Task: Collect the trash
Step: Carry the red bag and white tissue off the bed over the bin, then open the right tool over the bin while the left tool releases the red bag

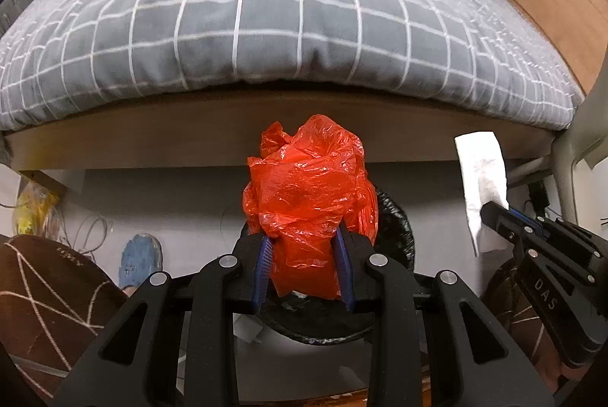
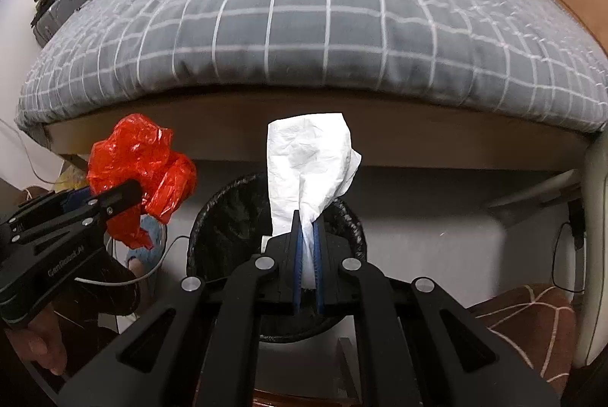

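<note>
While both grippers are squeezing trash, the bin (image 2: 228, 217) is sitting just below them. The right gripper (image 2: 307, 228) is pinching the tissue (image 2: 307, 160) right over it; the left gripper (image 1: 304, 247), clamping the red bag (image 1: 309, 194), is hanging nearer its edge.

1. Left gripper (image 1: 304, 255): matte black linkage arms with slotted cut-outs, and round silver pivot screws at each joint.
2. Its fingers (image 1: 262, 270) carry ribbed blue pads on the inner faces.
3. Right gripper (image 2: 307, 247): the same black frame, silver screws and narrow blue pads.
4. From the left wrist view, white lettering "DAS" shows on the right gripper's black side.
5. From the right wrist view, pale lettering runs along the left gripper's body, too blurred to read.
6. Bare skin of the left hand (image 2: 36, 346) shows at the frame's edge.
</note>
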{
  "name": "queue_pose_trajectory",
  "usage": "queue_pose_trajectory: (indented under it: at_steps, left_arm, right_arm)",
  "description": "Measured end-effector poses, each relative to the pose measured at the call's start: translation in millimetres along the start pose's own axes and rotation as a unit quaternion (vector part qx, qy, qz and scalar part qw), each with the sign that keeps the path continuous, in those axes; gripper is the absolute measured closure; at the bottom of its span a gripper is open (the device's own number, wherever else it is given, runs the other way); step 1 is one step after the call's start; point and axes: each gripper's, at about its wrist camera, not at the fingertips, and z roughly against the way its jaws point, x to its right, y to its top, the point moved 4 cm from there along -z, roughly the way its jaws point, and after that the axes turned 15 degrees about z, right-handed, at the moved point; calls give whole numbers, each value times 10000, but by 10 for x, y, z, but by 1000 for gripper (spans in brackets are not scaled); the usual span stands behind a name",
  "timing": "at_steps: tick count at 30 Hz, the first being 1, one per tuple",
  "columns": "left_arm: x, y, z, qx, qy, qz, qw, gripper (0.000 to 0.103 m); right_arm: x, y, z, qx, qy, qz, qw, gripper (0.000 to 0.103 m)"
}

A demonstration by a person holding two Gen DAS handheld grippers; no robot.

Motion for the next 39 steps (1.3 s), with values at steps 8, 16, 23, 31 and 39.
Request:
queue_pose_trajectory:
  at_steps: [8,16,23,31,39]
  left_arm:
    - [-125,-60,-264,-265,118,48,9996,75]
    - [-323,-88,-569,-498,275,163,9982,75]
    - [-431,-51,-620,-537,350,290,9975,75]
    - [-366,-54,-645,-590,296,226,9976,75]
    - [-179,-128,-717,-643,207,13,9977,75]
  right_arm:
    - [-89,-41,-323,-234,235,79,9994,98]
    - [-175,-36,-655,-547,378,163,9977,95]
    - [-220,1,-896,-681,533,221,9960,90]
    - [-185,-34,-911,-668,486,236,9963,73]
    - [32,-87,-764,-446,212,-30,9988,44]
